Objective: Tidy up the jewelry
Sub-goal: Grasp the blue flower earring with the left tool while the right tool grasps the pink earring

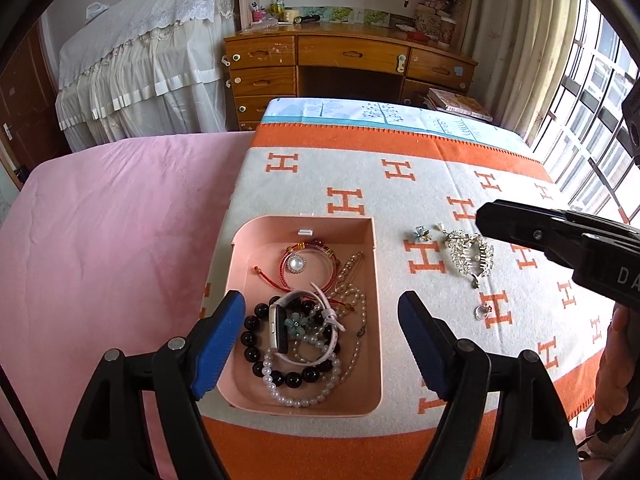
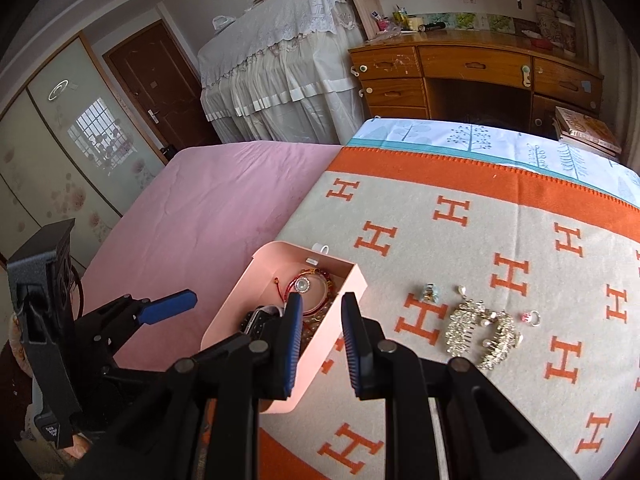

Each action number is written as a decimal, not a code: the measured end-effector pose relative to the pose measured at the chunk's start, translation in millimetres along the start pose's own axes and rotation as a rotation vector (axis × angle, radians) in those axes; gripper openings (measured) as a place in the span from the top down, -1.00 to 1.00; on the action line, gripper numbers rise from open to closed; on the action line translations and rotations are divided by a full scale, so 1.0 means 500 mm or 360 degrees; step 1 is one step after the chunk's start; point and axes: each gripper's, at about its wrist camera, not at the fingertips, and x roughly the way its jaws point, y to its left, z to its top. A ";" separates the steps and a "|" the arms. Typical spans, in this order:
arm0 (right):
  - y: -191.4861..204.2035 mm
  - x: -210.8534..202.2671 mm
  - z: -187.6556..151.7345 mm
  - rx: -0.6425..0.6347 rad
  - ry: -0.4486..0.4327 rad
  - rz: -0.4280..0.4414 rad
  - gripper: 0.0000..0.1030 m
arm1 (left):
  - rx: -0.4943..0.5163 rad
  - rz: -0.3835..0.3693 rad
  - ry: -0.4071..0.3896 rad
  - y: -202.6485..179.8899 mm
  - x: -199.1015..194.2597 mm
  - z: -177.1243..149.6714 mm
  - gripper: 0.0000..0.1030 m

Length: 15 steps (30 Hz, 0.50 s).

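the left hand-held gripper hung with its blue fingers wide apart, holding nothing, over the near end of a pink jewelry box on an orange-and-cream blanket spread on the bed. inside lay a black bead bracelet, pearl strands, a pink watch and a red bangle. the right hand-held gripper was slightly open and empty over the box's right wall. farther right on the blanket rested a rhinestone hair comb.
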 end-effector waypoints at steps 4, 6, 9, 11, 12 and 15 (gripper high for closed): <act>-0.044 -0.067 0.005 0.0029 -0.0080 -0.0075 0.61 | 0.0036 -0.0019 -0.0019 -0.030 -0.018 0.034 -0.50; -0.065 -0.098 0.010 0.0041 -0.0121 -0.0120 0.61 | 0.0057 -0.0037 -0.0027 -0.047 -0.023 0.052 -0.50; -0.101 -0.135 0.018 0.0070 -0.0160 -0.0168 0.61 | 0.0113 -0.0041 -0.0038 -0.081 -0.021 0.078 -0.50; -0.125 -0.150 0.025 0.0095 -0.0169 -0.0204 0.61 | 0.0147 -0.0051 -0.0026 -0.105 -0.007 0.096 -0.50; -0.136 -0.153 0.028 0.0108 -0.0166 -0.0220 0.61 | 0.0155 -0.0060 -0.0012 -0.115 0.002 0.104 -0.50; -0.171 -0.151 0.035 0.0142 -0.0139 -0.0246 0.61 | 0.0153 -0.0101 0.0055 -0.144 0.039 0.126 -0.50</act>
